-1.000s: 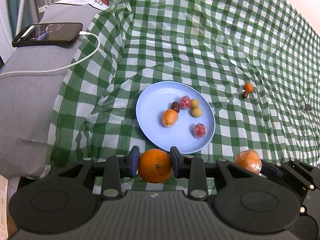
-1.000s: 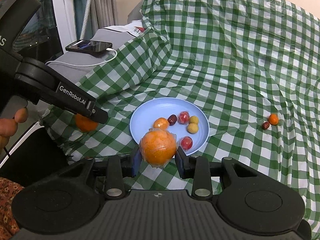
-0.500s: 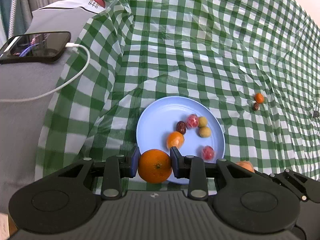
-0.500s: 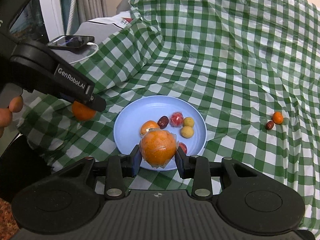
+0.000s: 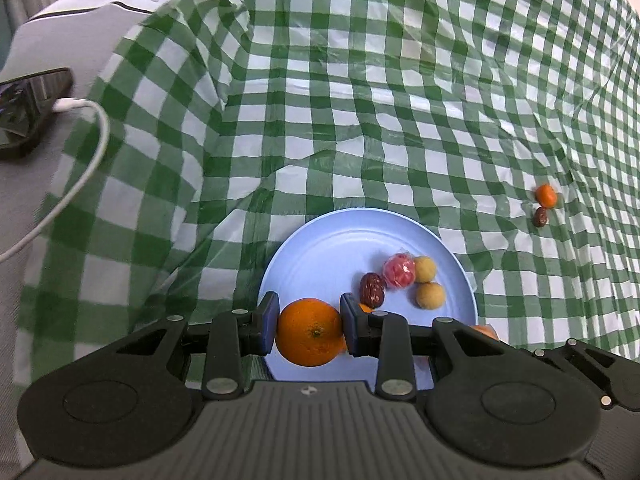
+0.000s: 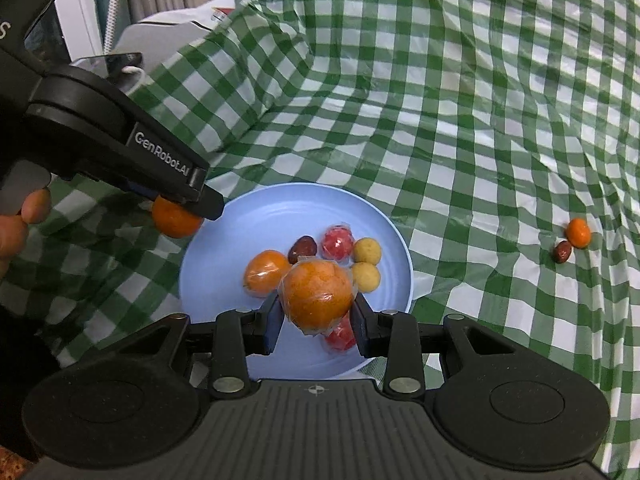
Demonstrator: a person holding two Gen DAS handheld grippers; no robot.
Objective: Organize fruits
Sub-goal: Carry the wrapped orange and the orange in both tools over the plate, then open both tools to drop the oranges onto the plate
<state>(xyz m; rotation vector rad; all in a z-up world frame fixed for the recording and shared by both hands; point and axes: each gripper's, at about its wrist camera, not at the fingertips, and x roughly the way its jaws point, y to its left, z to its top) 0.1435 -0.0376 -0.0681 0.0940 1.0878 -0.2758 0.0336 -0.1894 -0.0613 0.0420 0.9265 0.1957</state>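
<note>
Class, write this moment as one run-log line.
left tongs: shut on bare orange | right tongs: shut on plastic-wrapped orange | both over round light-blue plate | two small fruits on checked cloth

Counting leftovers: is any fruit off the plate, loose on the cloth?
Yes, a small orange fruit and a dark date lie on the cloth.

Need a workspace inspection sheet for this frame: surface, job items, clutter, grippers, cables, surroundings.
Surface: green checked tablecloth, wrinkled.
Job's things: blue plate holds a wrapped orange fruit, date, two wrapped red fruits, two yellow fruits. Small orange and second date lie off the plate, touching.
Clutter: nothing seen.
Grippers: left gripper shut on bare orange; right gripper shut on wrapped orange, both over the plate.
Cables: white charging cable plugged into phone.
Surroundings: grey cushion, curtain.
</note>
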